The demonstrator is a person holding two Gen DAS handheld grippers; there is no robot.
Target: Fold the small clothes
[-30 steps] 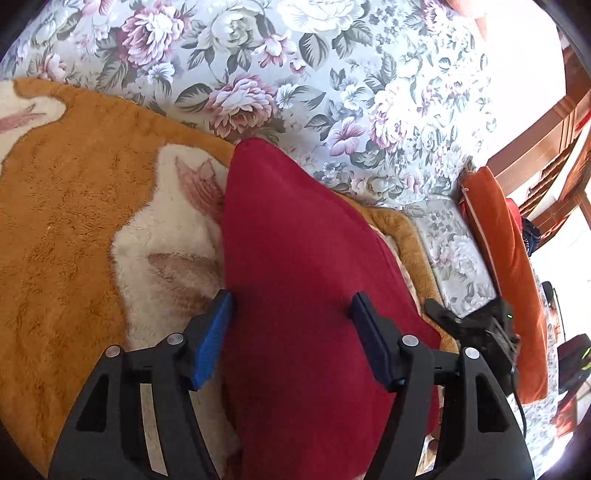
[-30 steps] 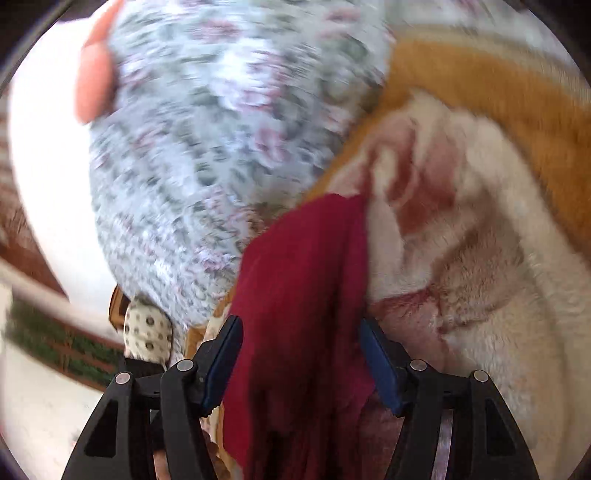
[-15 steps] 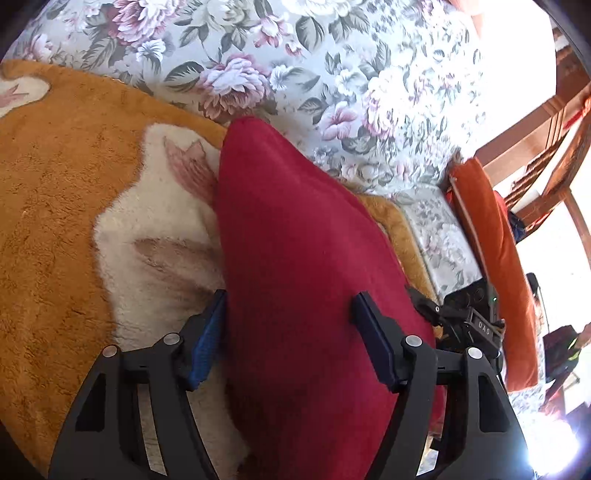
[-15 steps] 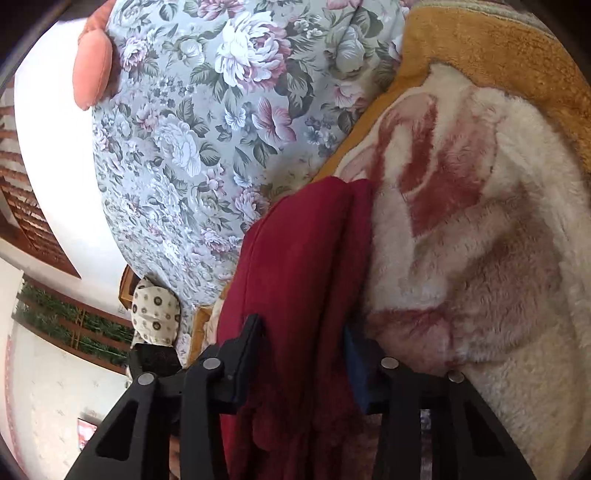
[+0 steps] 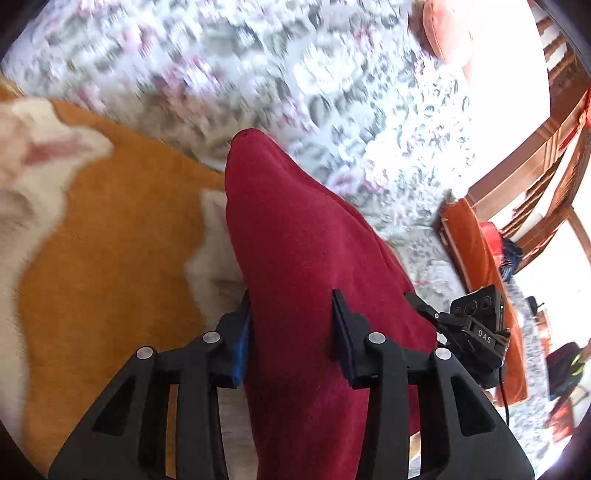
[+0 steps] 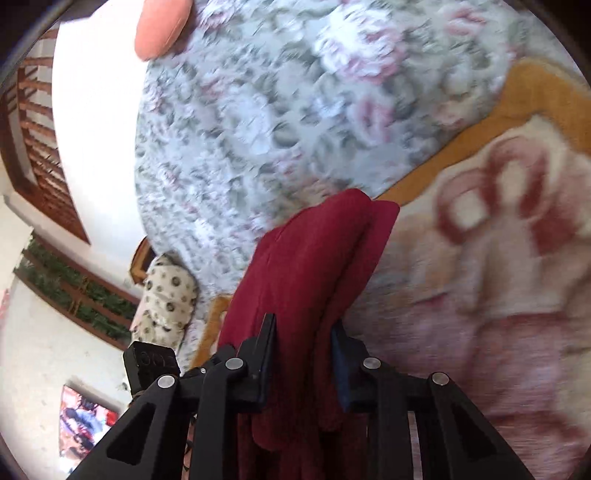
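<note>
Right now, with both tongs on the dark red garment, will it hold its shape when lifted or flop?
Probably flop: the dark red garment already hangs in soft folds between the right tongs. It looks like thick fleecy cloth, so likely light, with little slip against the pads. The left tongs, which have just been closing, pinch a wide bunch, so the free end may sag toward the orange blanket.

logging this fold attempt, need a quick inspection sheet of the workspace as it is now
surface: orange and cream fleece blanket beside a floral quilt.
job's things: one red garment, bunched lengthwise, its near end in both grippers.
clutter: spotted cushion, orange cushion, pink pillow.
grippers: left gripper and right gripper have just been closing; both now pinch the red garment.
cables: thin black lead under the right gripper's camera.
surroundings: wooden window frames, bright daylight, blurred.
</note>
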